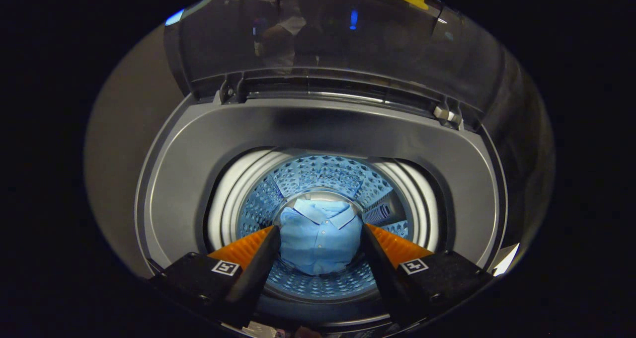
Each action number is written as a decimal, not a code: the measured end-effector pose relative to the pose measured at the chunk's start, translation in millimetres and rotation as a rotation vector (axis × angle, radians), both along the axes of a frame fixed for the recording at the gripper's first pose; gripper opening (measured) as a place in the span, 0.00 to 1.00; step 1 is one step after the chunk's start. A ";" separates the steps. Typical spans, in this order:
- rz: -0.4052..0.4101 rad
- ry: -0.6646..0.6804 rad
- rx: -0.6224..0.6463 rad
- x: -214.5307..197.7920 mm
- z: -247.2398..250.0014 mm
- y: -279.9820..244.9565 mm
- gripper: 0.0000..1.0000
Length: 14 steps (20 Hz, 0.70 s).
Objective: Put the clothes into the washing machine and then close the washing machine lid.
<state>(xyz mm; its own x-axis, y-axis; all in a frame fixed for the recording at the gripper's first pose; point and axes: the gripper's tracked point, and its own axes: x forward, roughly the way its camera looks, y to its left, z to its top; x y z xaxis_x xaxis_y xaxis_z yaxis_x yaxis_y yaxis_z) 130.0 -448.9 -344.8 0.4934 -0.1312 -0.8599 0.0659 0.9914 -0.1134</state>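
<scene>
I look down into a top-loading washing machine (318, 129). A folded light blue collared shirt (320, 241) lies flat on the floor of the perforated drum (323, 176). My gripper (318, 227) hovers above the drum mouth, open, its fingers spread wide. The shirt shows in the gap between them, well below the tips, and neither finger touches it. The dark see-through lid (343, 35) stands raised on its hinges beyond the opening.
A grey top rim (174, 189) rings the drum mouth, with a white inner ring (223, 213) just inside it. A hinge (447, 114) sits at the lid's back right. A plain pale wall (119, 129) stands to the left of the machine.
</scene>
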 end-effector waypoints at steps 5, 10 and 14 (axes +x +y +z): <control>-0.001 -0.065 0.012 4.8 30.6 6.3 1.00; -0.009 -0.126 0.033 5.9 61.7 12.1 1.00; -0.003 -0.218 0.040 14.0 104.5 15.8 1.00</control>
